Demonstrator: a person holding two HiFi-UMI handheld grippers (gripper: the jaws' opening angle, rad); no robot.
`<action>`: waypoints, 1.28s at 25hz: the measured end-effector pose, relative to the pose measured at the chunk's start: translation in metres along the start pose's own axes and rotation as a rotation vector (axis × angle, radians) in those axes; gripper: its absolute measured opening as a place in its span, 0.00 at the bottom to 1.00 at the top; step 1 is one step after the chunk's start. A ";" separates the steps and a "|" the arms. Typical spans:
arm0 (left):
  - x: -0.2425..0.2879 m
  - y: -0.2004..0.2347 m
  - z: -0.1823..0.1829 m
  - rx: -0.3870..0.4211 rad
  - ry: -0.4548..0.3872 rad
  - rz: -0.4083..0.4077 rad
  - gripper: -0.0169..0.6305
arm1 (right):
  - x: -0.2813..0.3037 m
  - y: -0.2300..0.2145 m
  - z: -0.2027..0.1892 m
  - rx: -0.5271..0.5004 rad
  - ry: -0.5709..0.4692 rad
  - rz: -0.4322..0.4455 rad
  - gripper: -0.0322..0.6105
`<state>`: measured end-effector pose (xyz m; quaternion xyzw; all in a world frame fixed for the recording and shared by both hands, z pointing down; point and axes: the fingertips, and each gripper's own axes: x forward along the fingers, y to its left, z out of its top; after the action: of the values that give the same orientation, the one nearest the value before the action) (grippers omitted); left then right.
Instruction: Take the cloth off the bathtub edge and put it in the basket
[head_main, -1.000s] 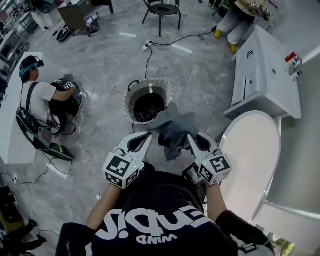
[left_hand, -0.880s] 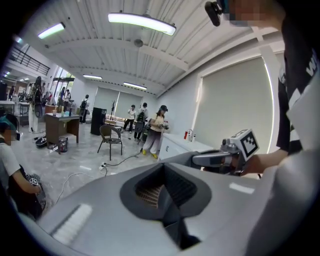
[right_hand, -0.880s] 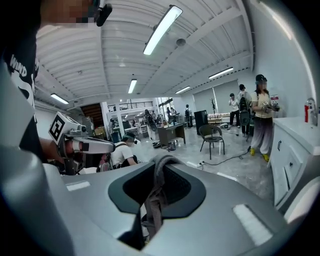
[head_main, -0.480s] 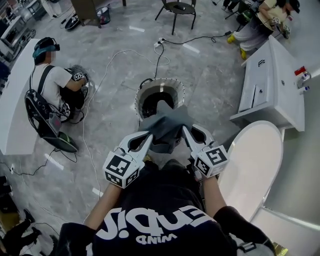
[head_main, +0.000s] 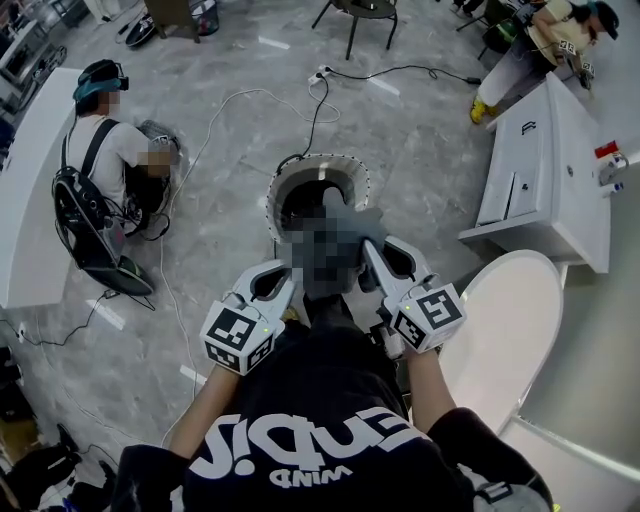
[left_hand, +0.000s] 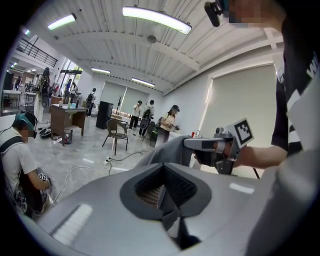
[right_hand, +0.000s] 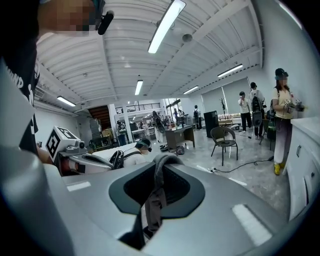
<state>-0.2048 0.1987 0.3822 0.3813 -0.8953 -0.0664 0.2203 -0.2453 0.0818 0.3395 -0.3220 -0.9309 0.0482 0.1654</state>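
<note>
Releasing too soon could snag the cloth (head_main: 362, 225) on the basket (head_main: 348, 172) rim or drop it on the floor, b/c it hangs over the near side, not the centre. Left hand-held gripper (head_main: 288, 274) pinches one fold. Right hand-held gripper (head_main: 372, 262) pinches another, its jaws having just been closing tighter. Both arms reach fwd, tips angled slightly down.

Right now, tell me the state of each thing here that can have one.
left tongs: shut on the cloth
right tongs: just closed tighter, shut on the cloth
cloth: held up by both tongs, not yet in the basket
basket: upright on the floor, top open
bathtub: no cloth on its visible edge
cabinet: doors shut
</note>
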 end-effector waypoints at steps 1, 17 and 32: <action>0.005 0.003 0.004 -0.001 0.000 0.003 0.02 | 0.003 -0.004 0.008 -0.003 -0.008 0.005 0.11; 0.101 0.047 0.082 0.016 -0.053 0.072 0.02 | 0.079 -0.082 0.121 -0.104 -0.101 0.154 0.11; 0.123 0.102 0.106 -0.015 -0.072 0.132 0.02 | 0.141 -0.103 0.138 -0.105 -0.071 0.201 0.11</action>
<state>-0.3939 0.1768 0.3587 0.3173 -0.9253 -0.0722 0.1948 -0.4560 0.0898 0.2683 -0.4199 -0.9005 0.0274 0.1095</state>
